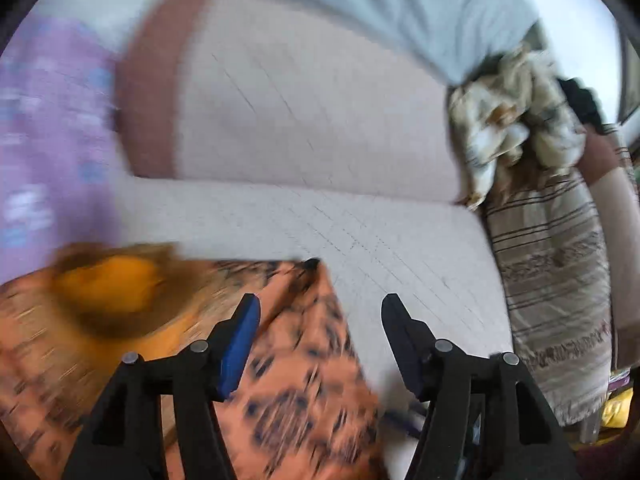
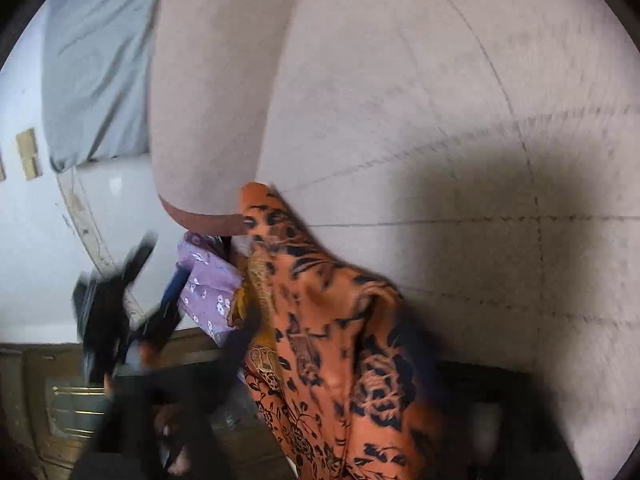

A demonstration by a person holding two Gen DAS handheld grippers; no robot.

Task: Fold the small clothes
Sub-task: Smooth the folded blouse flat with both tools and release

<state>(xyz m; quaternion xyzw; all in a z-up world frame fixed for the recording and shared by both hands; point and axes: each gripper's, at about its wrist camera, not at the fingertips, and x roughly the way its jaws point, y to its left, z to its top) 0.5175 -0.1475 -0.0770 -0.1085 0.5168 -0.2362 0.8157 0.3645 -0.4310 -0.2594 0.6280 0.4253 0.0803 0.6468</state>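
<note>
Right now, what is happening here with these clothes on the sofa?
A person with a two-finger gripper in each hand is folding small clothes on a pale sofa. An orange patterned garment lies on the seat. The left gripper hangs just above it, jaws apart, nothing between them. The right gripper's own fingers do not show in its blurred view. A lilac flowered cloth lies beside the garment, and more laundry waits at the far end.
</note>
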